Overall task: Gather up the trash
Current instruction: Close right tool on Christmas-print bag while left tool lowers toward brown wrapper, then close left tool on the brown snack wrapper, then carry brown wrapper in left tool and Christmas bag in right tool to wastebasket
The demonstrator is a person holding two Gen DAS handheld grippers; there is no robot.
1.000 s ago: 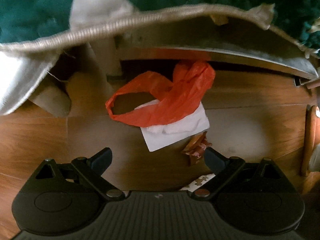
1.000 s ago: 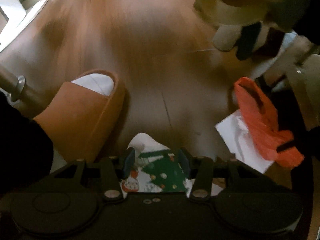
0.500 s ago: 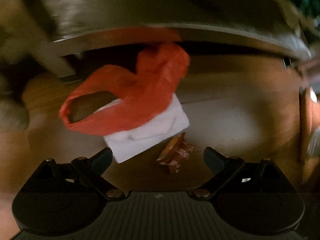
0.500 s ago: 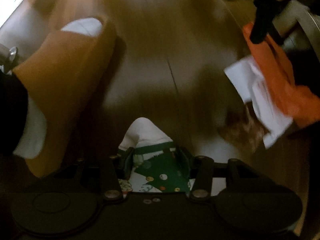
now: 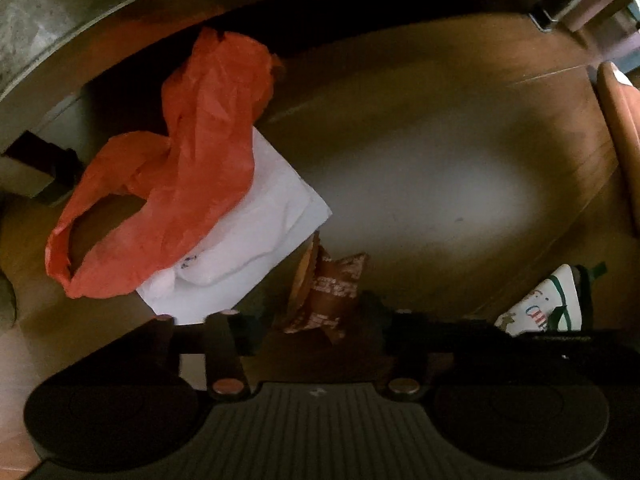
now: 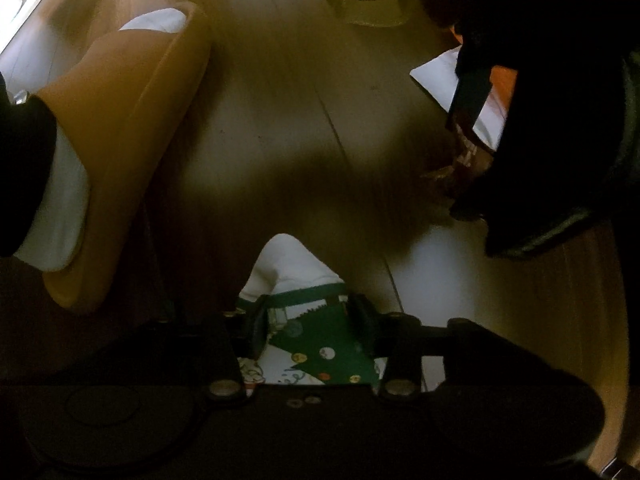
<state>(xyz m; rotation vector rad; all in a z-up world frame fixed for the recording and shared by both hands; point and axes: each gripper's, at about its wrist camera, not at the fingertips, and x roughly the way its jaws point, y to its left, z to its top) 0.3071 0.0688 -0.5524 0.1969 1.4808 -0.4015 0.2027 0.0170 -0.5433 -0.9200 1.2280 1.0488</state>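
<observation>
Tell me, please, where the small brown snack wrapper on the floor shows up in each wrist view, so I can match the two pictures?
Left wrist view: the brown snack wrapper sits low and centre, between the left claw's fingers, just right of the white paper.
Right wrist view: the wrapper is at mid-right, mostly hidden by the dark body of the other claw.
Shared landmark: the white paper under the orange bag.

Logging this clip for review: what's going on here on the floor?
A person is picking up litter with two tongs. The left tongs have just been closing around a crumpled brown wrapper, beside an orange plastic bag lying over white paper. The right tongs have been closing on a white and green printed paper. A foot in an orange slipper stands nearby.
</observation>
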